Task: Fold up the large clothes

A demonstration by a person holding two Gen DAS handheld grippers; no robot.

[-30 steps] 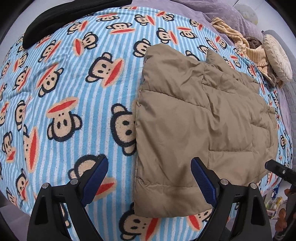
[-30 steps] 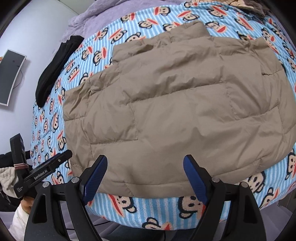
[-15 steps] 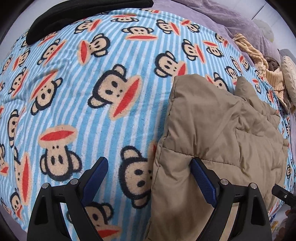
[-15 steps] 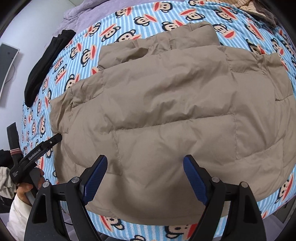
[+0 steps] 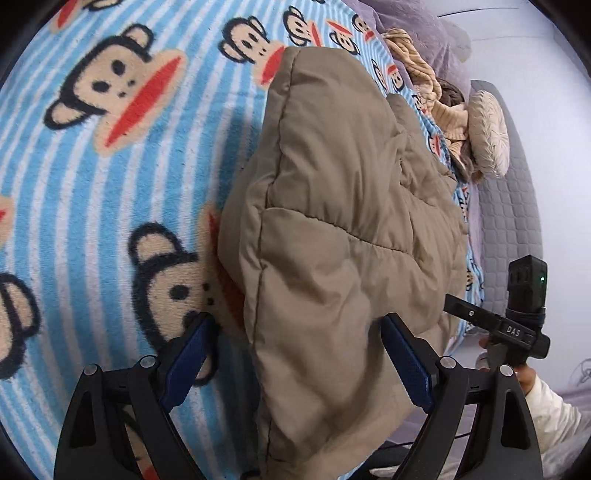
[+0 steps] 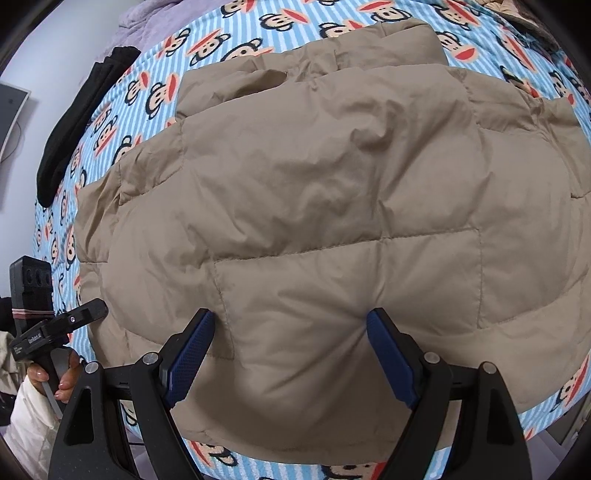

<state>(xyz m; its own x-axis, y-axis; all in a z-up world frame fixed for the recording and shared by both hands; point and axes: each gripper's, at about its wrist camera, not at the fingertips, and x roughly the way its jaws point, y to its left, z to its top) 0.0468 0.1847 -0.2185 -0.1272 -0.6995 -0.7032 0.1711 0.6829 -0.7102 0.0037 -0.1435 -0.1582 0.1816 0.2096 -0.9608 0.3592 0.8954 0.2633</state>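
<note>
A tan quilted puffer jacket [image 6: 332, 206] lies spread on a bed covered by a blue striped monkey-print blanket [image 5: 92, 206]. My left gripper [image 5: 295, 325] is open and low at the jacket's left edge [image 5: 332, 221]; one finger [image 5: 188, 354] rests on the blanket, the other [image 5: 406, 362] on the fabric. My right gripper [image 6: 290, 317] is open and pressed into the jacket's near hem, with padding bulging between its blue pads [image 6: 192, 350]. Neither gripper has closed on the cloth.
A black garment [image 6: 81, 122] lies along the bed's far left. Purple bedding [image 5: 417, 33], tan knitted clothes [image 5: 424, 74] and a round cushion [image 5: 487, 133] sit at the head end, beside a grey quilted panel [image 5: 509, 221]. A hand [image 6: 62, 380] in a white sleeve holds the left tool.
Both grippers have moved forward and down onto the jacket. The left one went from the bed's near edge to the jacket's side; the fabric now bulges between the right fingers.
</note>
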